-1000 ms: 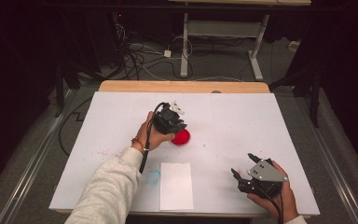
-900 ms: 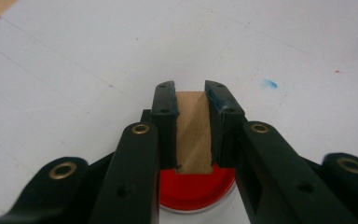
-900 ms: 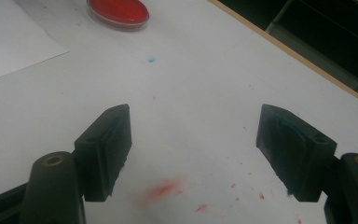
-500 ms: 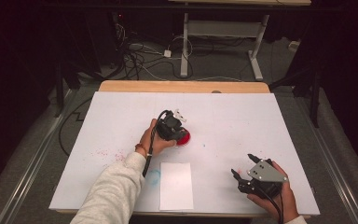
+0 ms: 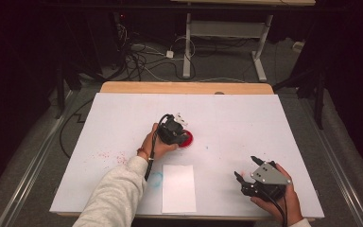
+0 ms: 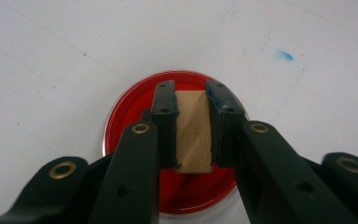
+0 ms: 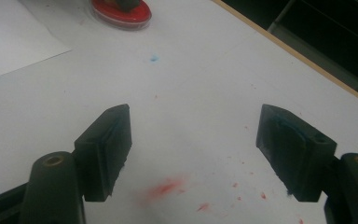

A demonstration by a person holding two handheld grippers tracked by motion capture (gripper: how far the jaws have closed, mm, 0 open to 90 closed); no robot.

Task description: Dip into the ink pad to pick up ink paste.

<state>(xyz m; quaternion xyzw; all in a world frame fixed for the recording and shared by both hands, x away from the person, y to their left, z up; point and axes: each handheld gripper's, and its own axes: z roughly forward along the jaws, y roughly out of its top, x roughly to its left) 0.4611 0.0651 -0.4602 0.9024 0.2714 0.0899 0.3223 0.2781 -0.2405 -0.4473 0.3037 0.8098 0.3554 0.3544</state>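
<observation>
Wood block [image 6: 194,133], light and stiff, sits clamped by its sides in your left claw [image 6: 192,95] over the red dish [image 6: 135,107]; your right claw [image 7: 196,149] hangs wide open.

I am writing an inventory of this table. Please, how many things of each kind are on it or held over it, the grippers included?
Grippers: 2, left gripper and right gripper
Red dish: 1
Wooden block: 1, held between the left jaws
White paper sheet: 1
Total: 5
</observation>
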